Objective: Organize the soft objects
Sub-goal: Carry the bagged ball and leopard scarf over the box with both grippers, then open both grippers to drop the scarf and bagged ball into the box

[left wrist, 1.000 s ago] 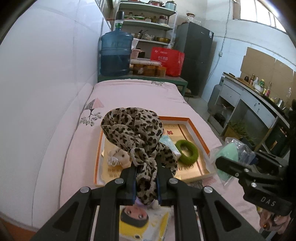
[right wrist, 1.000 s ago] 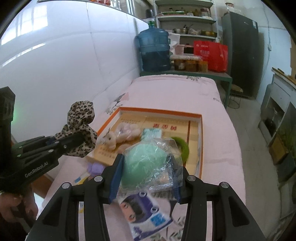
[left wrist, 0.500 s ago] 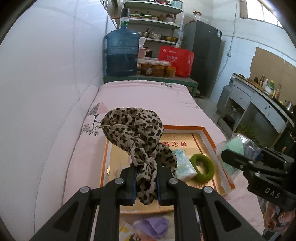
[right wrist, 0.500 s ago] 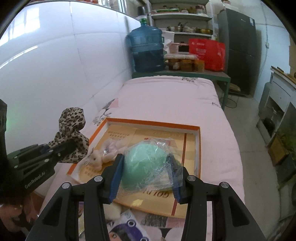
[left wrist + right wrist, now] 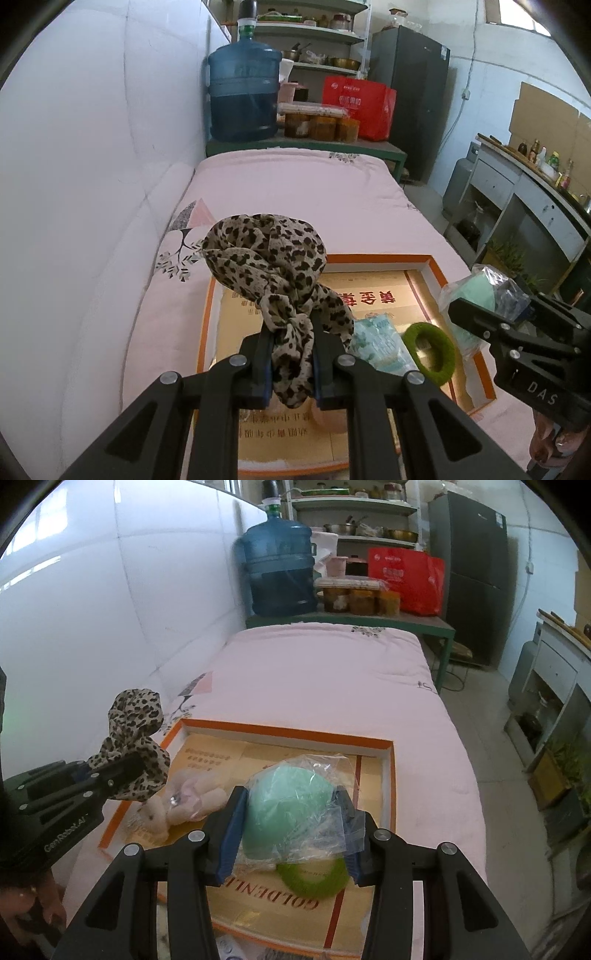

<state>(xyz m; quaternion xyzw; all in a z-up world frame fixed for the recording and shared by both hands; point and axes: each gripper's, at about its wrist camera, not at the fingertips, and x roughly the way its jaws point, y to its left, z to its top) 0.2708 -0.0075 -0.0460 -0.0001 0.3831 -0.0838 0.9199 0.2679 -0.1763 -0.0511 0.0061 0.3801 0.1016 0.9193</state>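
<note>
Scarf and bagged sponge both up over the tray, neither set down yet.

Left wrist view: left gripper is clamped on the scarf's tail, and the knotted bundle stands up and away from the jaws above the tray on the pink bed. Its long axis runs along the fingers. A green ring and a tissue pack already lie inside. Right wrist view: right gripper is closed on the sponge in its crinkly bag, dome up, broad side across the jaws, over the tray's near half. A plush toy lies in the tray, left. I'd say three are stowed and two are left to drop.
</note>
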